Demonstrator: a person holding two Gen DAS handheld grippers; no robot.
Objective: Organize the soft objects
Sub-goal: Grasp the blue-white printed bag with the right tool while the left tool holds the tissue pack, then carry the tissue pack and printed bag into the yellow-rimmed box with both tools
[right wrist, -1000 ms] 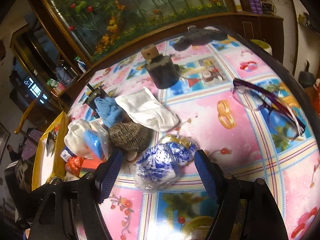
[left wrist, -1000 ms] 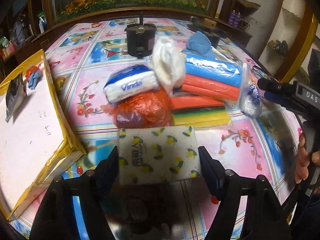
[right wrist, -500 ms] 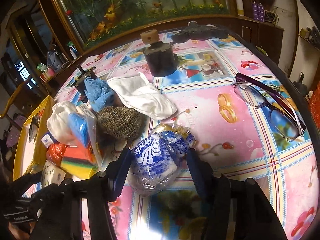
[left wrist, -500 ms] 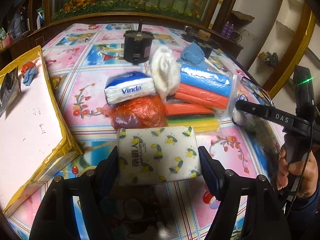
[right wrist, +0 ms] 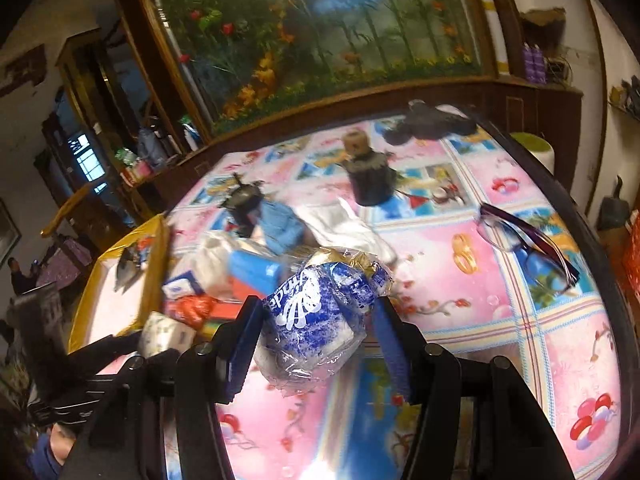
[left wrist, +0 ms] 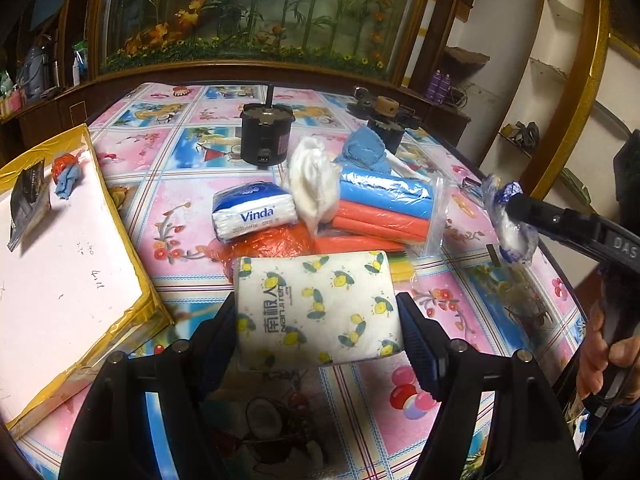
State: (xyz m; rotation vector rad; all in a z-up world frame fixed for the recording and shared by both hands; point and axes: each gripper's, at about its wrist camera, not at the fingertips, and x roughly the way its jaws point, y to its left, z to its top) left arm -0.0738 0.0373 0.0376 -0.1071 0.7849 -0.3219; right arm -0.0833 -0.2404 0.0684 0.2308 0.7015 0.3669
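Observation:
A lemon-print tissue pack (left wrist: 316,308) sits between the pads of my left gripper (left wrist: 318,332), which is shut on it just above the tablecloth. My right gripper (right wrist: 316,312) is shut on a crinkly blue-and-white wrapped roll (right wrist: 312,332), held clear of the table. In the left wrist view that roll (left wrist: 512,220) hangs at the right edge in the right gripper (left wrist: 516,208). The pile of soft things lies ahead: a Vinda tissue pack (left wrist: 252,216), an orange plastic bag (left wrist: 272,240), bagged blue and orange cloths (left wrist: 384,204), a white bundle (left wrist: 312,184) and a blue cloth (left wrist: 364,152).
A yellow-edged white board (left wrist: 60,264) lies at the left with small items on it. A black pot (left wrist: 264,136) stands behind the pile, a second dark pot with a cork top (right wrist: 368,180) further back. Glasses (right wrist: 520,244) lie at the right. A hand (left wrist: 604,356) holds the right gripper's handle.
The right gripper's jaws closed on the blue-and-white roll and lifted it off the table. The left gripper tipped upward, still holding the lemon-print pack.

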